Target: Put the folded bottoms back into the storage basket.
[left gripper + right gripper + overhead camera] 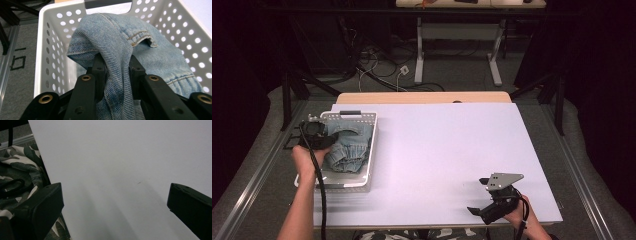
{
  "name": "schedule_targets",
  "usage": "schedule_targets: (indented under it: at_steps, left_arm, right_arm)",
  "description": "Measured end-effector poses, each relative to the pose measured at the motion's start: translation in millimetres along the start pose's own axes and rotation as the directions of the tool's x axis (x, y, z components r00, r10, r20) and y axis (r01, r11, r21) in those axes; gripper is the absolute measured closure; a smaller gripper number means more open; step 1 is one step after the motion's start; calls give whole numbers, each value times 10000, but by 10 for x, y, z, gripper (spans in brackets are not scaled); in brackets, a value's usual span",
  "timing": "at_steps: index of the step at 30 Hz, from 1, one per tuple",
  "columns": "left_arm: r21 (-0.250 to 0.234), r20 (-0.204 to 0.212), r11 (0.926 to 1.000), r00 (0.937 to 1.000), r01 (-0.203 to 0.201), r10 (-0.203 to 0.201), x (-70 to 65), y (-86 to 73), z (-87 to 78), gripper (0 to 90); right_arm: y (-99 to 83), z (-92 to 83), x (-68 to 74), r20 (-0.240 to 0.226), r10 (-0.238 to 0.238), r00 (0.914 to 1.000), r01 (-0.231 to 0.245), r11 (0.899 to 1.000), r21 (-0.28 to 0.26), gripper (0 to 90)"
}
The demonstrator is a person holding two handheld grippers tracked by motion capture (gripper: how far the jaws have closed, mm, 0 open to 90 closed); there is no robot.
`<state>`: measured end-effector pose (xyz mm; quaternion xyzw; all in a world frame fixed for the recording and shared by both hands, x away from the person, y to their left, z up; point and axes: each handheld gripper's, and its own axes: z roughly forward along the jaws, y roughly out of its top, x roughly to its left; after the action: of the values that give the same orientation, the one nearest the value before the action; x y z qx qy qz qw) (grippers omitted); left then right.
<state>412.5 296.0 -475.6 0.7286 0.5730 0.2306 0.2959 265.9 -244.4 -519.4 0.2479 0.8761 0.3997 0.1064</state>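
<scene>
Overhead, a person's two forearms reach in from the near edge of a white rectangular tabletop (437, 150). At the left side of it sits a white plastic basket with perforated walls and a dark handle (362, 117), and inside the basket lies a bundle of light blue denim clothing with orange stitching (349, 145). The left gripper (318, 135), black with a cable trailing down along the forearm, sits at the basket's left edge, over the denim. Seen from its own camera, its two black jaws are pressed together on a fold of the denim (117, 82), which bunches up between them, with the basket's holed walls (52, 50) behind. The right gripper (479, 196), black with a grey three-cornered plate on top, rests well apart at the table's near right corner. Its jaws stand spread wide over bare tabletop (120, 170), holding nothing. Camouflage-patterned fabric (17, 167) shows past the table's edge.
</scene>
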Motion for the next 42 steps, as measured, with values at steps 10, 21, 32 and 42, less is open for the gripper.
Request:
schedule_targets:
  at_steps: [10, 21, 32, 42]
  left_arm:
    - [-20, -174, 10000, 9998, 32, -32, 2, 6, 2, 647]
    - [-150, 285, 9999, 9996, 52, -48, -61, 108, -152, 264]
    - [-835, 135, 9959, 9993, -350, 362, -221, 176, -336, 99]
    - [-1009, 849, 9921, 9929, -749, 836, -470, 209, -397, 45]
  right_arm:
    - [0, -1, -1, 15, -6, 10000, 6, 10000, 4, 4]
    - [2, -6, 2, 37, 10, 10000, -10, 10000, -34, 5]
    - [2, -15, 3, 64, 26, 10000, -26, 10000, -20, 5]
    - [4, -11, -2, 52, 49, 10000, -49, 10000, -67, 5]
